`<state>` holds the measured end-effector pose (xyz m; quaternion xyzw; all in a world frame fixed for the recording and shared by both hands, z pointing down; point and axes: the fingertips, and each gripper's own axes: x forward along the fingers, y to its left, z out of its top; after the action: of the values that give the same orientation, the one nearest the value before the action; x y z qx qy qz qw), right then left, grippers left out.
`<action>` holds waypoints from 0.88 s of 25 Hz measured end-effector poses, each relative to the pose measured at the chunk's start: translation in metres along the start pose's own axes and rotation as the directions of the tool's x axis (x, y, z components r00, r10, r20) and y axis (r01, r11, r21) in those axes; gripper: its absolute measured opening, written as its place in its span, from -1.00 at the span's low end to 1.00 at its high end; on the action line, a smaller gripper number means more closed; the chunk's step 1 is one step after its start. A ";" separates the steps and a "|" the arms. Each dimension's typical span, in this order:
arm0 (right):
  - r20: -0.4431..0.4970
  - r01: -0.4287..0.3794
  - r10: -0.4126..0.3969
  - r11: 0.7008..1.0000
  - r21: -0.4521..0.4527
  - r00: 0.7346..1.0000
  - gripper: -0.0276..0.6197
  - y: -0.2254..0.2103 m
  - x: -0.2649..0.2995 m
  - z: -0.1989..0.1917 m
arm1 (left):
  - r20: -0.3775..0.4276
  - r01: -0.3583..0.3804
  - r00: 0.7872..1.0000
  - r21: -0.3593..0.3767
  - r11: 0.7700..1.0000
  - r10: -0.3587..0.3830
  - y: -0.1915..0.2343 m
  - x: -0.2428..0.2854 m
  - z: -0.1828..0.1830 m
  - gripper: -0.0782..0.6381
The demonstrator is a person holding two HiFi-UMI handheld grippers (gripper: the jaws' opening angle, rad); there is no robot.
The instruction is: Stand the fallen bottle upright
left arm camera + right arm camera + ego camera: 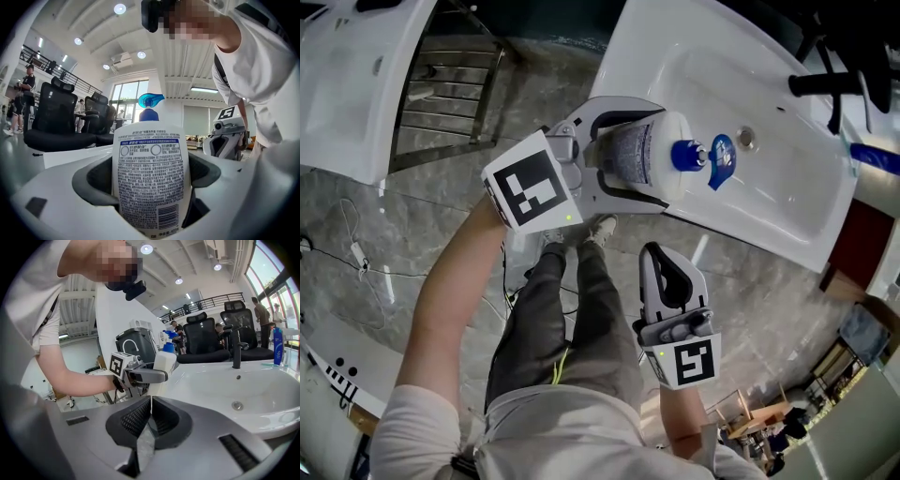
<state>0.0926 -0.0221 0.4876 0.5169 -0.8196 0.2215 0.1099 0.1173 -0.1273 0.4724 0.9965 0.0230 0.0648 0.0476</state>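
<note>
Bottle (151, 183) upright at the sink (787, 187) rim, left gripper (652, 157) jaws clamped across its body to steady it; right gripper (151, 404), jaws pressed together empty, hangs back

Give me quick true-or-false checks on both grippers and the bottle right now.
1. The left gripper is shut on the white bottle. True.
2. The right gripper has its jaws wide apart. False: they are together, with nothing between them.
3. The bottle's pump is blue. True.
4. The bottle lies flat inside the basin. False: the left gripper holds it at the basin's rim, pump on top.
</note>
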 end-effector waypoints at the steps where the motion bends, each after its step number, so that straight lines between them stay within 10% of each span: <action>1: -0.004 -0.001 0.001 1.000 -0.004 1.000 -0.80 0.000 0.002 -0.001 | 0.002 0.006 1.000 -0.003 1.000 -0.006 0.001 -0.001 -0.003 0.56; 22: -0.060 0.025 -0.025 1.000 0.004 0.998 -0.80 0.019 0.041 -0.014 | 0.044 0.102 0.994 0.011 0.995 -0.102 0.003 -0.035 -0.017 0.56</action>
<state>0.0567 -0.0407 0.5115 0.5203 -0.8089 0.2377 0.1360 0.0803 -0.1308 0.4847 0.9954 0.0729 0.0400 0.0469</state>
